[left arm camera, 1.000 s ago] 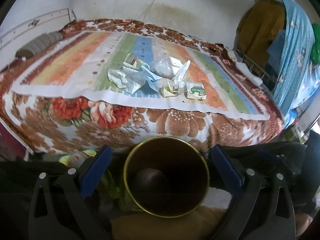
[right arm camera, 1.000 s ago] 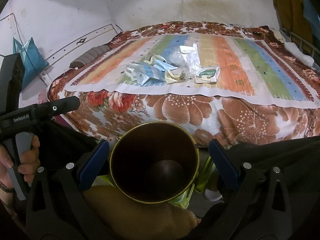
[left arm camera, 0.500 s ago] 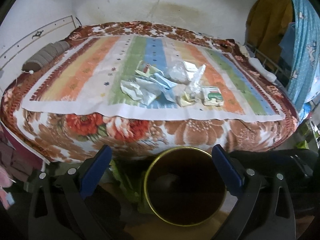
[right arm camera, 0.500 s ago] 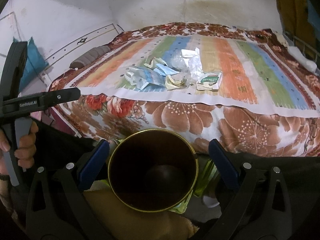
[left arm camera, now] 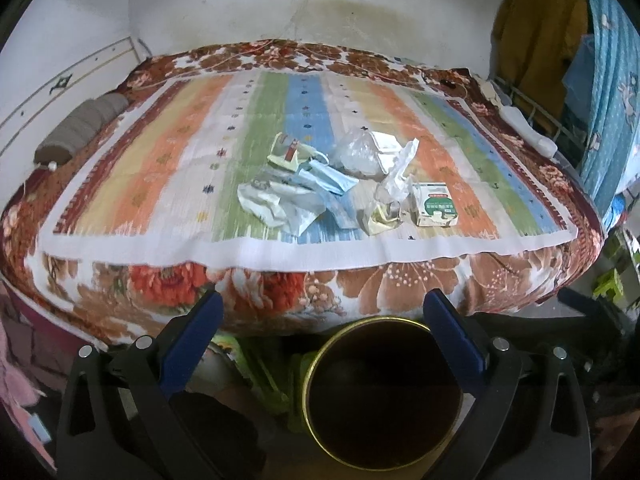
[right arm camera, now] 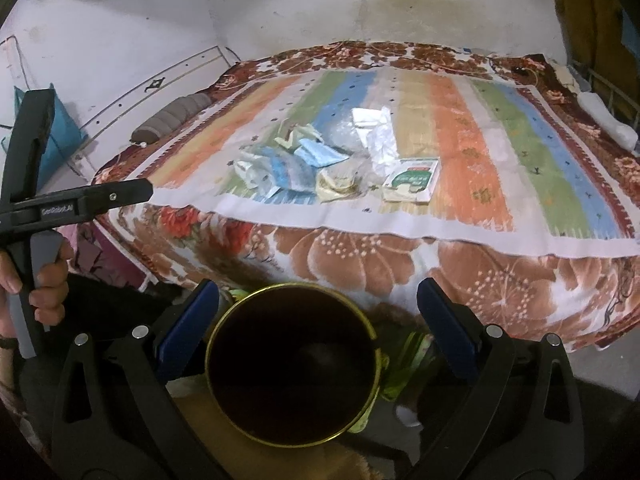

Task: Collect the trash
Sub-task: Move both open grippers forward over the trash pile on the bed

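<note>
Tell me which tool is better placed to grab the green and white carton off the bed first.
Probably the right tool: the green and white carton lies on the right edge of the trash pile, nearly straight ahead of it. The left tool faces the pile's middle. Both are open, apart from the trash, above the bin.

Striped pastel mat (left arm camera: 168, 168) on brown floral blanket (left arm camera: 360, 284); gold-rimmed dark bin (left arm camera: 384, 396).
</note>
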